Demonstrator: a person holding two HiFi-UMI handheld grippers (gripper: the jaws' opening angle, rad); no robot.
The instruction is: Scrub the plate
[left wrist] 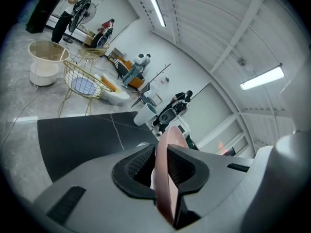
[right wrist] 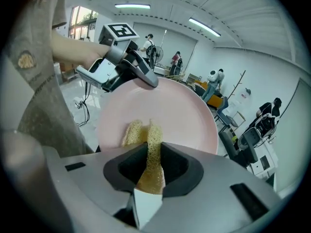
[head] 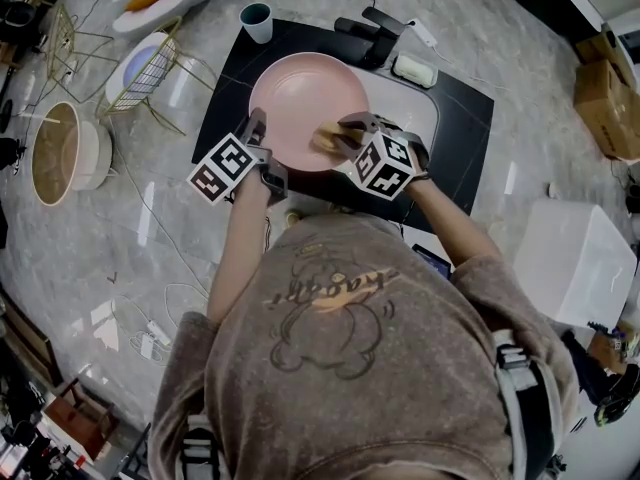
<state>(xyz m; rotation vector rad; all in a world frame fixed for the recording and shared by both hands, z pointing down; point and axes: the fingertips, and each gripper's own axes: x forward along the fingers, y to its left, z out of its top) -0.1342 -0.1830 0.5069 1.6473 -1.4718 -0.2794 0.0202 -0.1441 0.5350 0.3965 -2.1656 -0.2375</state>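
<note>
The left gripper [head: 258, 133] is clamping the near-left rim of the pink plate [head: 300, 93], its pads squeezing the edge from both sides. The plate is sitting over the black mat [head: 460, 118]; I can't tell whether it is lifted. The right gripper [right wrist: 150, 166] is pinching a yellow mesh scrubber [right wrist: 143, 132] and pressing it on the plate's face near the lower edge. To scrub well, I'd be holding that rim clamp firm so the plate isn't skating. I'd be laying the mesh flat, sweeping overlapping circles toward the far rim, and keeping the hard jaw tips off the glaze.
</note>
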